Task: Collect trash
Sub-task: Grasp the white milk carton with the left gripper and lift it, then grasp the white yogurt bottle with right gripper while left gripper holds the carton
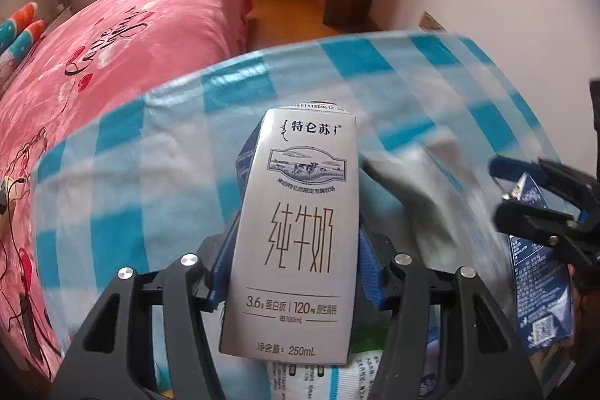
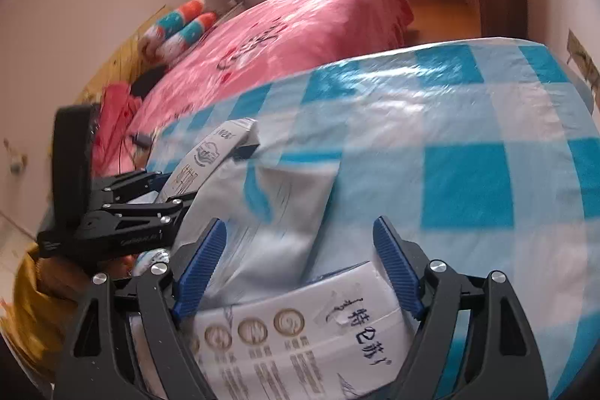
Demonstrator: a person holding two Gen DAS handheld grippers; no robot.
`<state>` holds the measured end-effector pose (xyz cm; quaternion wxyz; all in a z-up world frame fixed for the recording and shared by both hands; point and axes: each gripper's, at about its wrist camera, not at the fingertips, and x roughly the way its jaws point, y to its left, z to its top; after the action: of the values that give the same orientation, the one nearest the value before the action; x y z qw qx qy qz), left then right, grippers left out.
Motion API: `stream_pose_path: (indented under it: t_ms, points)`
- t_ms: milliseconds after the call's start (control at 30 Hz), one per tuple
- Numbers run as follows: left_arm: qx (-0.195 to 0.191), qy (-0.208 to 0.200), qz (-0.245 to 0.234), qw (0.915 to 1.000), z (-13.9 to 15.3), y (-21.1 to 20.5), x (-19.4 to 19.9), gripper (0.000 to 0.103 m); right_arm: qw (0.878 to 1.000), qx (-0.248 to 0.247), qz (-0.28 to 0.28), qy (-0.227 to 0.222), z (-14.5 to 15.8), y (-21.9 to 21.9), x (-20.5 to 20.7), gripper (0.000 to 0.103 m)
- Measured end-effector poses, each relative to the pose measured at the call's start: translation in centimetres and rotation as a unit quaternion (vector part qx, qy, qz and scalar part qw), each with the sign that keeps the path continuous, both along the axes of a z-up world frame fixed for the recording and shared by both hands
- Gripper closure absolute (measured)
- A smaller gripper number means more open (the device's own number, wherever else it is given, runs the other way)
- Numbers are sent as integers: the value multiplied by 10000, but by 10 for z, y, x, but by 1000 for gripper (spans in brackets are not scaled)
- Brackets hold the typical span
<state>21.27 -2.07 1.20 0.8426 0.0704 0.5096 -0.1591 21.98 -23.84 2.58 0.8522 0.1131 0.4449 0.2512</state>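
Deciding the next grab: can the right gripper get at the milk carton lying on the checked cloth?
Probably yes: the right gripper stands open with the lying carton already between its fingers, nothing covering it. The left gripper, shut on a second carton, sits aside.

**Table under blue-and-white checked plastic cover.**
The table carries flattened milk cartons: a grey one lying near its middle and a white printed one at the near edge. A pink bed stands beside the table, with striped pillows on it.
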Motion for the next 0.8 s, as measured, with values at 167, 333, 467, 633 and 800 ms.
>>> stream_pose_path:
  t_ms: [167,333,467,633,800]
  points:
    - [-178,37,-54,9998,1,-1,-51,46,9992,-207,320,-155,-1,13,-45,23]
    - [-551,75,-3,9985,2,-1,-97,47,9987,-285,346,-259,5,10,-89,23]
    - [-766,-14,155,9969,3,3,-123,47,9981,-203,-263,-510,22,-9,-124,14]
    - [-1000,-218,407,9939,15,15,-142,48,9942,-6,-1005,-379,27,-37,-163,13]
    - [-1284,-500,583,9887,42,30,-158,49,9942,216,-1007,-306,29,-43,-190,13]
